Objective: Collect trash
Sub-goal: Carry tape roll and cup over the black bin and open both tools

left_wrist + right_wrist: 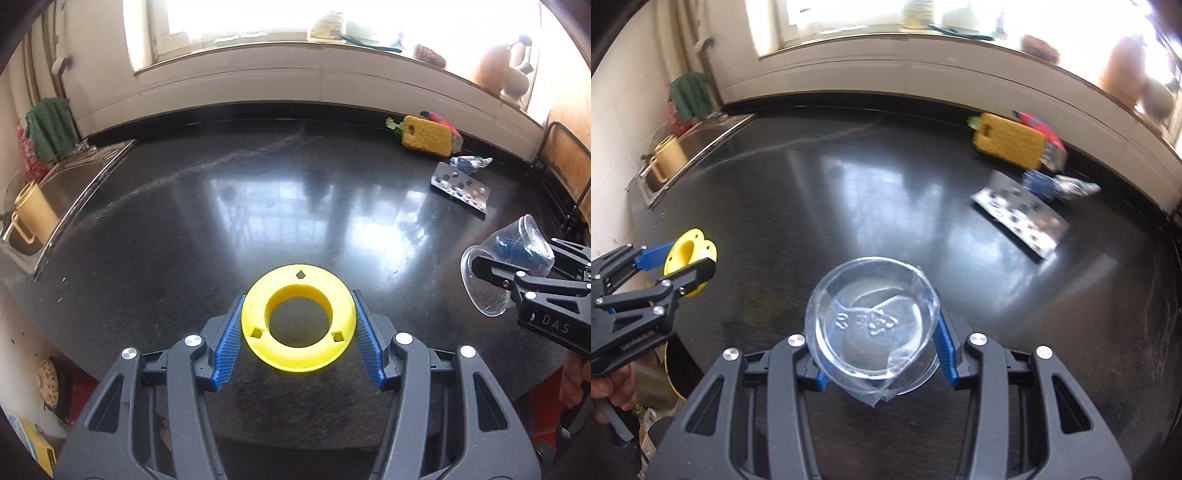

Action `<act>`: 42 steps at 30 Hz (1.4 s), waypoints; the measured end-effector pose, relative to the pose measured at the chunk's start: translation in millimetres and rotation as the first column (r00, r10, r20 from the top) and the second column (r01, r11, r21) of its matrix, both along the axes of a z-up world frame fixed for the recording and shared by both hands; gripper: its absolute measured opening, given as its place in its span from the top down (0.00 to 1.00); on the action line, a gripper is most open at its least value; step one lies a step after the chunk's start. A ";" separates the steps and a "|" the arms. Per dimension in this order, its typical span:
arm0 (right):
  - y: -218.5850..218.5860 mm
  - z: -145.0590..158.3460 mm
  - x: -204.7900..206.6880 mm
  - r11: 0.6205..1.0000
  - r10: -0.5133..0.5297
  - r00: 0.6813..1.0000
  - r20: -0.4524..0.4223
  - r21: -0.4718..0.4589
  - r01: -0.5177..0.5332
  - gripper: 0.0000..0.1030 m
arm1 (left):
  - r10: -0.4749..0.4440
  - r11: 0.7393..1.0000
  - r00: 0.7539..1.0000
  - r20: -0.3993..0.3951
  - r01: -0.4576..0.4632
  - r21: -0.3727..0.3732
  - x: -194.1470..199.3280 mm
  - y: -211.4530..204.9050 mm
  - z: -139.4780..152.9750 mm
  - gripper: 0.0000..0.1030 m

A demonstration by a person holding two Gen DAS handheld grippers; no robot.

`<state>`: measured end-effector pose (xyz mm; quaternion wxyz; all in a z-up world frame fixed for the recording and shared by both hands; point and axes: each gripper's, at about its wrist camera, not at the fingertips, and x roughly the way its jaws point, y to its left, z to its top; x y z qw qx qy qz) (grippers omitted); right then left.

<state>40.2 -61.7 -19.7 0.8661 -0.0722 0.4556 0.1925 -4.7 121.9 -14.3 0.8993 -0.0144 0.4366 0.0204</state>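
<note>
My left gripper is shut on a yellow plastic ring, held above the front of the black counter; it also shows in the right wrist view. My right gripper is shut on a crumpled clear plastic cup, held above the counter; the cup also shows at the right in the left wrist view. A silver pill blister pack and a crumpled blue-white wrapper lie on the counter at the far right.
A yellow sponge with a red packet behind it lies at the back right by the wall. A steel sink with a beige mug is at the left. The window sill holds bottles and jars.
</note>
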 end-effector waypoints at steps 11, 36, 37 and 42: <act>186.9 2.4 -64.4 0.900 0.434 0.901 -0.018 0.060 -0.432 0.57 | 0.392 0.919 0.918 -0.066 -0.393 -0.015 -115.6 155.1 -16.7 0.47; 415.2 -95.3 -161.3 0.662 0.735 0.608 -0.300 0.122 -0.740 0.53 | 0.641 0.724 0.723 -0.256 -0.681 -0.108 -258.0 291.1 -147.1 0.47; 416.4 -95.0 -160.5 0.663 0.734 0.609 -0.299 0.120 -0.739 0.52 | 0.641 0.726 0.724 -0.256 -0.680 -0.106 -257.5 292.1 -147.6 0.47; 425.3 -99.7 -156.3 0.660 0.735 0.605 -0.306 0.121 -0.741 0.41 | 0.646 0.735 0.729 -0.226 -0.674 -0.073 -256.0 288.5 -145.0 0.24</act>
